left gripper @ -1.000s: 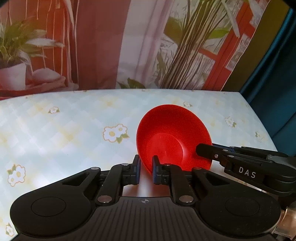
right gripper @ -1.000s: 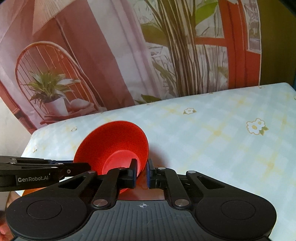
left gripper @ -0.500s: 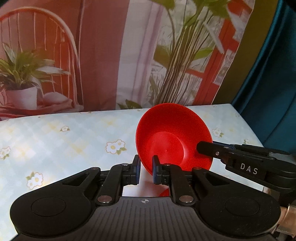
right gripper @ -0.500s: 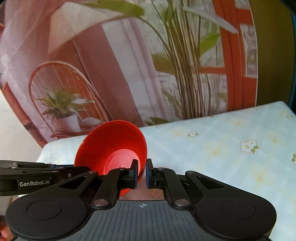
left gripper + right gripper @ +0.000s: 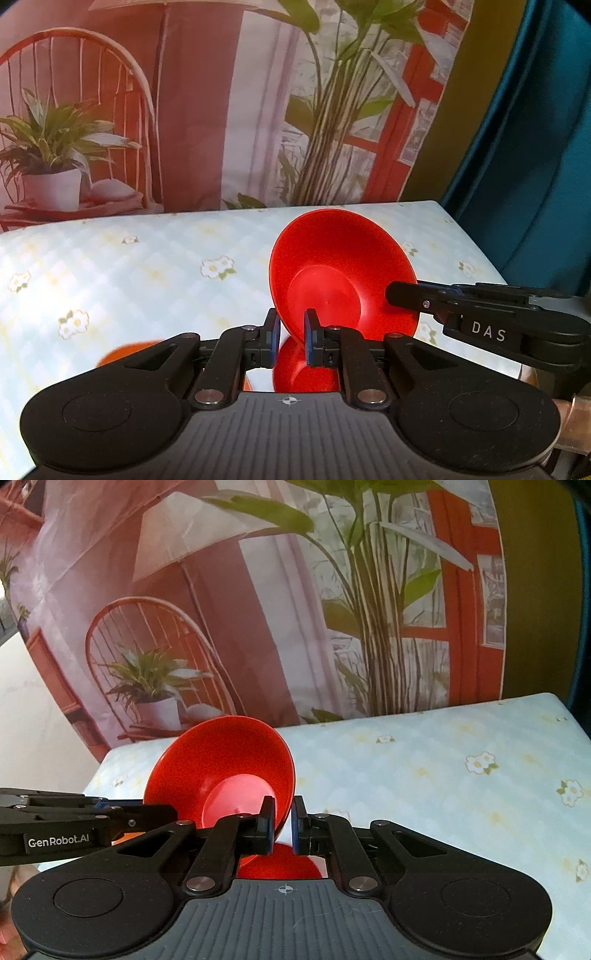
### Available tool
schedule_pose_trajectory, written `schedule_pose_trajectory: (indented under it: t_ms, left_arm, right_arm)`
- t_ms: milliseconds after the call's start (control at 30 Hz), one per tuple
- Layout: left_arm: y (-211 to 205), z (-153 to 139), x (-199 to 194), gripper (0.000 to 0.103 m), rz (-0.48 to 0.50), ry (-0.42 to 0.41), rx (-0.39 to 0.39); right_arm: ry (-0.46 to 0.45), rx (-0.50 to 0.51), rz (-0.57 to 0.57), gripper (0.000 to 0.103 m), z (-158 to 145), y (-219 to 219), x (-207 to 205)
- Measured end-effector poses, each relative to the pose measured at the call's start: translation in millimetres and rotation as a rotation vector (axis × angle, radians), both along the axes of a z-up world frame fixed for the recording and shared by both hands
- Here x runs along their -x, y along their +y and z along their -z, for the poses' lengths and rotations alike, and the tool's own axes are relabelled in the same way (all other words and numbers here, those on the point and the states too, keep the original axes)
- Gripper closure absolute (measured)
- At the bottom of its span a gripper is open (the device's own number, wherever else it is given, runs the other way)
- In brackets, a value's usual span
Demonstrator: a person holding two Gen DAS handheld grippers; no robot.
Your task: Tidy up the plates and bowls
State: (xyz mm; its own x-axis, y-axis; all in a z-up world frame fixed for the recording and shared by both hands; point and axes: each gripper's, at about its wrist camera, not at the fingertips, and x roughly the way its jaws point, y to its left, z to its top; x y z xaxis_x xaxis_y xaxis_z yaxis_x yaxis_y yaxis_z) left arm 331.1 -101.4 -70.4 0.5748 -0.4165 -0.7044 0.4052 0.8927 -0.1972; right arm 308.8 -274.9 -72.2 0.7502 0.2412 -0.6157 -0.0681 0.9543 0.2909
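Note:
A red bowl (image 5: 332, 273) hangs tilted above the flowered tablecloth (image 5: 110, 266), held from two sides. My left gripper (image 5: 291, 326) is shut on its near rim. The right gripper (image 5: 393, 295) reaches in from the right and pinches the opposite rim. In the right wrist view the same red bowl (image 5: 221, 760) opens toward the camera, with my right gripper (image 5: 282, 823) shut on its rim and the left gripper (image 5: 168, 814) clamped on its left edge. Below the bowl lies another red dish (image 5: 303, 373), mostly hidden by the fingers.
An orange dish (image 5: 125, 350) shows blurred on the cloth to the lower left. A printed backdrop with plants and a chair (image 5: 155, 657) stands behind the table. A dark teal curtain (image 5: 535, 166) hangs past the table's right edge (image 5: 476, 243).
Both grippers have risen together with the red bowl between them. The table has dropped lower in view, and a second red dish and an orange one have appeared underneath.

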Motion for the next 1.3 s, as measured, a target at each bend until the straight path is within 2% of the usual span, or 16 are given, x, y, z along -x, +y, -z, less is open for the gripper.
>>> schedule_pose_trajectory:
  t_ms: [467,900,1300]
  left_arm:
    - [1,21,23,0.088,0.028,0.055,-0.002]
    - [-5,38,23,0.088,0.035,0.085,-0.035]
    - [-8,41,19,0.088,0.035,0.102,-0.046]
  right_arm:
    - [0.058,0.03,-0.002,0.094,21,0,35]
    - [0.115,0.05,0.003,0.094,44,2,35]
    - [0.125,0.06,-0.004,0.094,48,2,33]
